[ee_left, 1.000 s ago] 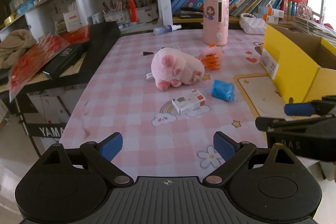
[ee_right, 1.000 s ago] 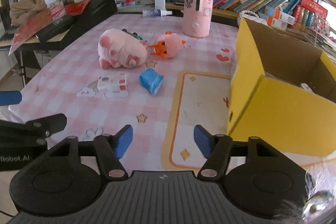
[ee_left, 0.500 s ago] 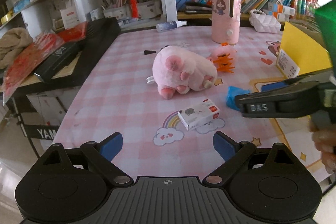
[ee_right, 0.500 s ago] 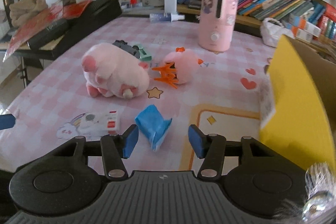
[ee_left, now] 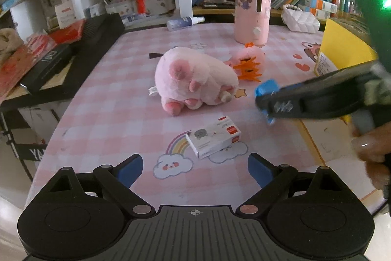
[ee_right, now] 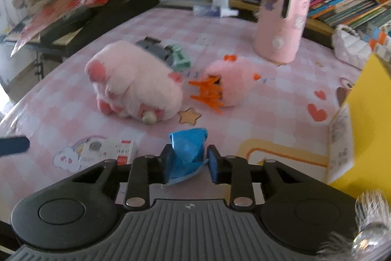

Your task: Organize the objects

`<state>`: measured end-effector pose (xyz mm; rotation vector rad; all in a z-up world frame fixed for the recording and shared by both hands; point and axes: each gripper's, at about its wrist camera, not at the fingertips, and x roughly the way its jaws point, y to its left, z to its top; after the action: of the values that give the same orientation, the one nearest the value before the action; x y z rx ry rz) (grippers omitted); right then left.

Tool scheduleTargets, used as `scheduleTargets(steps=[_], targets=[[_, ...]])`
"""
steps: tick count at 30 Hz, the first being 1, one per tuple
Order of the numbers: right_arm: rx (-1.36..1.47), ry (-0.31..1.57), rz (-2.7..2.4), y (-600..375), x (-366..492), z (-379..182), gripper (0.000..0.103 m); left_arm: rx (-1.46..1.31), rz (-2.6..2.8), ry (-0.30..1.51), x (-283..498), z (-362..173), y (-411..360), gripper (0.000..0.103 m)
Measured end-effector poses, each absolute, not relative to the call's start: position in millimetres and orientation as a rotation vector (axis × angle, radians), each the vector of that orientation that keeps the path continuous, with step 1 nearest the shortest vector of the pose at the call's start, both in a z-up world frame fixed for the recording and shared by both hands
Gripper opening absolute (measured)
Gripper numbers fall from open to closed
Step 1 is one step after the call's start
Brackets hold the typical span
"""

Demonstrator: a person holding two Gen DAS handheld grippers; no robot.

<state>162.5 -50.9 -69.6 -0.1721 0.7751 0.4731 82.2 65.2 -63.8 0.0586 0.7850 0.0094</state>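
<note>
Behind the pink plush pig [ee_right: 132, 82], only the right wrist view shows a grey-green toy [ee_right: 168, 55], while the right gripper [ee_right: 188, 160], jaws just closing, clamps a blue packet [ee_right: 188, 151] and the left gripper [ee_left: 195, 169] stays spread.

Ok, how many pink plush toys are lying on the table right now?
2. The big plush pig lies on its side mid-table; the small round plush with orange feet sits just right of it, before the pink canister. Others may be hidden in the yellow box.
</note>
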Motion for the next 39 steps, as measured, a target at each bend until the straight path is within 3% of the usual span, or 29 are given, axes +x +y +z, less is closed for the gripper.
scheduleTargets(steps=[16,24,28,39], targets=[[-0.090,0.616,0.357,-105,115,8,0.026,-0.067,0.085,0.790,115,-77,41,0.090],[-0.095,0.613,0.355,-112,111,12,0.026,-0.097,0.150,0.809,130,-83,41,0.076],[-0.100,0.613,0.371,-113,112,13,0.026,-0.085,0.184,0.802,132,-82,42,0.055],[-0.088,0.636,0.411,-114,107,10,0.026,-0.103,0.123,0.801,102,-55,62,0.055]])
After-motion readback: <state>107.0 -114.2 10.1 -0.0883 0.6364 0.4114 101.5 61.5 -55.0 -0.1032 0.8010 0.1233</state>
